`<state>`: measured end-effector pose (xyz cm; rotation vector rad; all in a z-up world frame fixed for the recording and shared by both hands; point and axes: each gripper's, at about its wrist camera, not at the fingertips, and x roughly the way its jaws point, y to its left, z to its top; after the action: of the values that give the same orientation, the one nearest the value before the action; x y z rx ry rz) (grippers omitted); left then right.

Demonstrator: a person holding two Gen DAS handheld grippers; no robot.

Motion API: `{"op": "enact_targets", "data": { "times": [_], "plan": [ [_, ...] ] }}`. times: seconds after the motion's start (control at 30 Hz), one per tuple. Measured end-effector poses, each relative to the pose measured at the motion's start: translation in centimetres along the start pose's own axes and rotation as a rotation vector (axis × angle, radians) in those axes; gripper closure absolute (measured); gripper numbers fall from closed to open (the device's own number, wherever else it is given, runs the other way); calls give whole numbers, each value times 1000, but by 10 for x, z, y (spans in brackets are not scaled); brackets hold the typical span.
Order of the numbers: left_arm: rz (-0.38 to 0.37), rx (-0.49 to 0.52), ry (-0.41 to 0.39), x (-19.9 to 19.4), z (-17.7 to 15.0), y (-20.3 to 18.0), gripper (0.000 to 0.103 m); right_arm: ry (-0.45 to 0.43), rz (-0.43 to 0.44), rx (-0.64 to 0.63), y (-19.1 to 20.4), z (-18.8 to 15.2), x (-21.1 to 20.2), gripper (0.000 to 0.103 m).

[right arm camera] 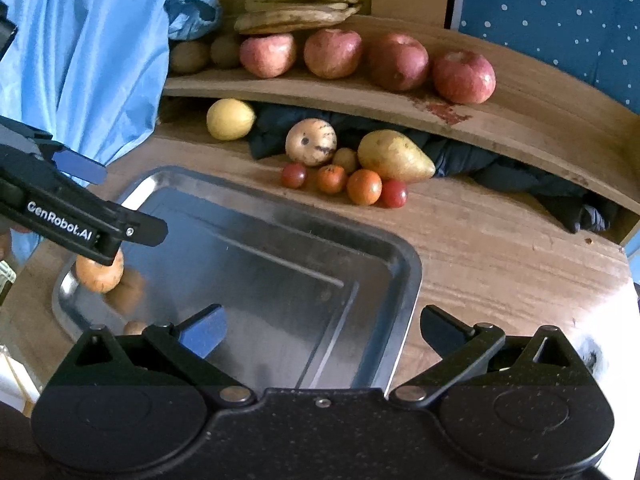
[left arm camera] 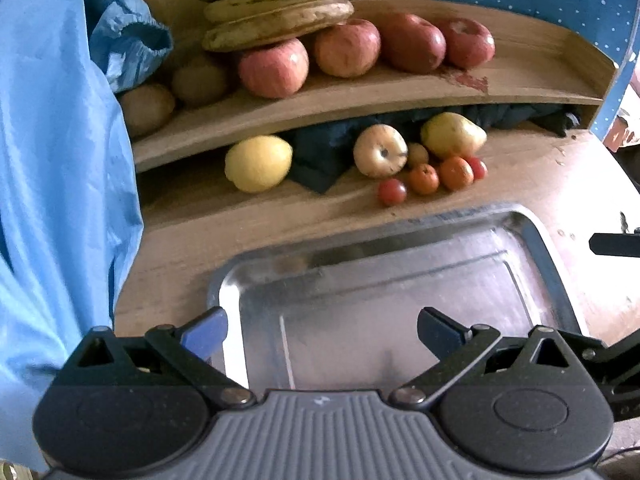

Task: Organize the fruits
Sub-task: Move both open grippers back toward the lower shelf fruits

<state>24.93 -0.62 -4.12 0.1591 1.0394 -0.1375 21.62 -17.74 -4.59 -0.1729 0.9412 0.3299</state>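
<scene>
Barely begun, by the look of it: shallow steel tray [right arm camera: 400,280] on the wooden bench [right arm camera: 500,248] held only one orange-brown round fruit [right arm camera: 98,276] and perhaps a smaller brown one at its near-left corner, partly hidden. Left tongs [left arm camera: 322,330] and right tongs [right arm camera: 322,328] both spread wide and empty above the tray. Yet unsorted near the shelf: yellow lemon [right arm camera: 230,119], pale spotted apple [right arm camera: 311,142], yellow-green pear [right arm camera: 394,156], small red and orange tomatoes [right arm camera: 364,187].

Red apples [right arm camera: 332,58] on shelf, orange [right arm camera: 100,274] in metal tray [right arm camera: 404,280]
</scene>
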Motion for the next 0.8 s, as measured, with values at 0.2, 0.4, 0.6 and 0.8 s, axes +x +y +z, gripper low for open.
{"op": "enact_targets", "data": {
  "times": [0.2,0.4,0.6,0.8],
  "plan": [
    [4,-12,-9,13,17,9,0,-12,-18,15,-2,15,11,1],
    [-22,-21,-18,30,37,2,0,-13,-79,14,-7,26,24,1],
    [-64,3,-35,43,59,-12,0,-12,-128,4,-15,35,36,1],
    [-91,35,-17,62,71,-21,0,-9,-179,-20,-22,44,48,1]
  ]
}}
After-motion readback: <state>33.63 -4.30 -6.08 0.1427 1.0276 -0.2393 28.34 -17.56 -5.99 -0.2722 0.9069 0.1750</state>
